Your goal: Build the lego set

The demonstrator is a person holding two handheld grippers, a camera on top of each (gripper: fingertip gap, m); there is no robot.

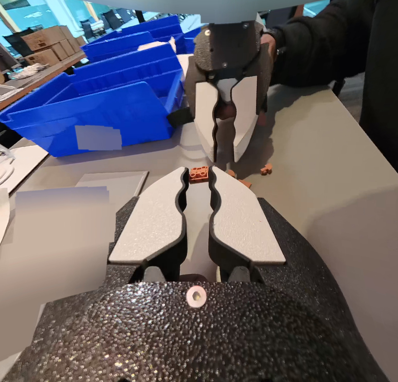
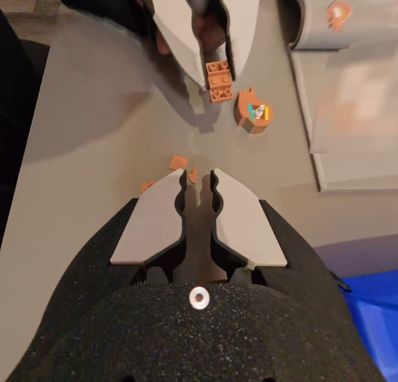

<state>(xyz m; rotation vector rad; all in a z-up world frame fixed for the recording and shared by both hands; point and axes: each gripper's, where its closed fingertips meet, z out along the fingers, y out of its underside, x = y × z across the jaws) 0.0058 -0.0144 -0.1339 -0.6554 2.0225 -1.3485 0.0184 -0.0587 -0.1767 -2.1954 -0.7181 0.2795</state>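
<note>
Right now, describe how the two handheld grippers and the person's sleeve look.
Both the left gripper and right gripper share one design: a black, grainy textured body with a silver hex screw in the middle, and two broad fingers faced light grey, edged with wavy black pads. No cables show. The sleeve is dark.

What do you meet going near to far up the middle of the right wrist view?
Right gripper with open fingers → small orange flat pieces on the grey table → stacked orange bricks clamped by the left gripper.
</note>
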